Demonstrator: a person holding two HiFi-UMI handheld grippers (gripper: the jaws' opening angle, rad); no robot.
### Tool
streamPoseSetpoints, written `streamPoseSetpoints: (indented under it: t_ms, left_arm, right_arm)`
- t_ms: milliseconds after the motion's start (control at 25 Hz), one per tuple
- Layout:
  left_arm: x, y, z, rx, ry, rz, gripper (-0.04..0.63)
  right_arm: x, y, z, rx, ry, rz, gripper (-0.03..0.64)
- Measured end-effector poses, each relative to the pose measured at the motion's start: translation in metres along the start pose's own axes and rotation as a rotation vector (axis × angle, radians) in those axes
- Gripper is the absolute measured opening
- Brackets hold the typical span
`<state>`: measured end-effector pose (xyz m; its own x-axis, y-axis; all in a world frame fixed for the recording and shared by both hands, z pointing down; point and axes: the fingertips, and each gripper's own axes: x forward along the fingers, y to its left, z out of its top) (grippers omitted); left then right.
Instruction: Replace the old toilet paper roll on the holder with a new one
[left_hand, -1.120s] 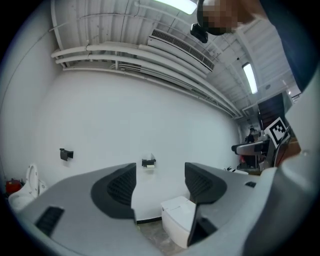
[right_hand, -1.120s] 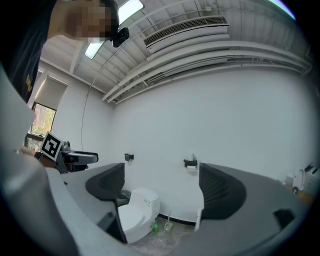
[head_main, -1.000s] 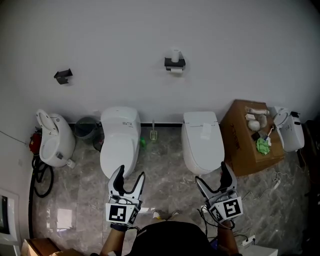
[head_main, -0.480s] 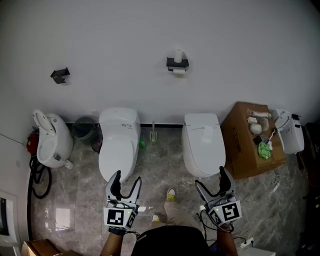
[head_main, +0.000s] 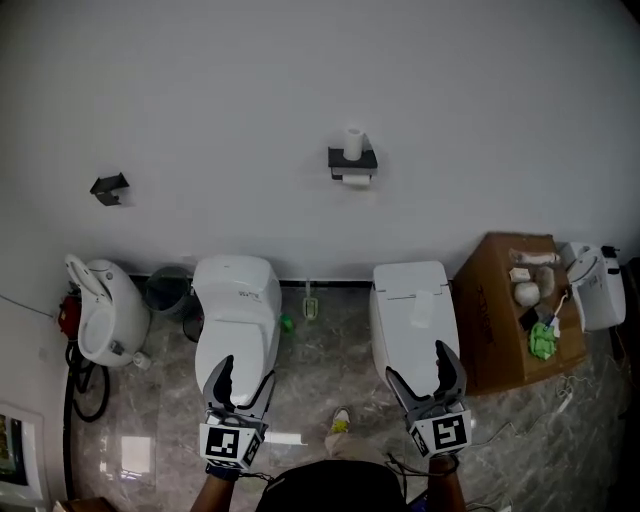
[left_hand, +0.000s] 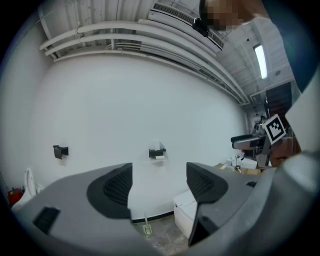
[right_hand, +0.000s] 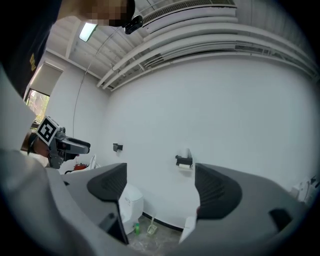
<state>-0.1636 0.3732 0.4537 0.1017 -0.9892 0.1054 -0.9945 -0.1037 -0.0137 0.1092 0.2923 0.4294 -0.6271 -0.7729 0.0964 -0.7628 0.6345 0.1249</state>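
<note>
Black holder (head_main: 352, 160) on the white wall (head_main: 200, 100), high between left toilet (head_main: 235, 300) and right toilet (head_main: 415, 300). Upright roll (head_main: 352, 143) standing on top of it; second roll (head_main: 354, 181) hung just beneath. Left gripper (head_main: 245, 372) low over the left toilet's front, jaws apart and just opened wider, nothing between. Right gripper (head_main: 420, 366) low over the right toilet's front, jaws wide apart though just eased inward a little, nothing between. Both well short of the holder. Cardboard box (head_main: 500, 300) beside the right toilet.

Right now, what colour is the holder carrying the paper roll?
The holder is black; the head view shows it best.
</note>
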Motion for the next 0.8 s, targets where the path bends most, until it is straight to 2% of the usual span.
streamPoseSetpoints:
  t_ms: [200, 280, 480, 800]
  left_arm:
    - [0.074, -0.003, 0.024, 0.000, -0.023, -0.005, 0.333]
    - [0.093, -0.011, 0.028, -0.010, 0.001, -0.015, 0.333]
    - [0.131, -0.010, 0.028, -0.017, 0.005, 0.005, 0.333]
    - [0.198, 0.018, 0.014, -0.042, 0.056, -0.020, 0.331]
  right_arm:
    - [0.045, -0.051, -0.006, -0.015, -0.004, 0.001, 0.416]
    - [0.058, -0.064, -0.008, 0.005, -0.004, 0.004, 0.414]
    - [0.087, -0.093, -0.020, 0.046, 0.023, 0.008, 0.407]
    - [0.153, -0.111, -0.027, 0.040, 0.059, 0.018, 0.403]
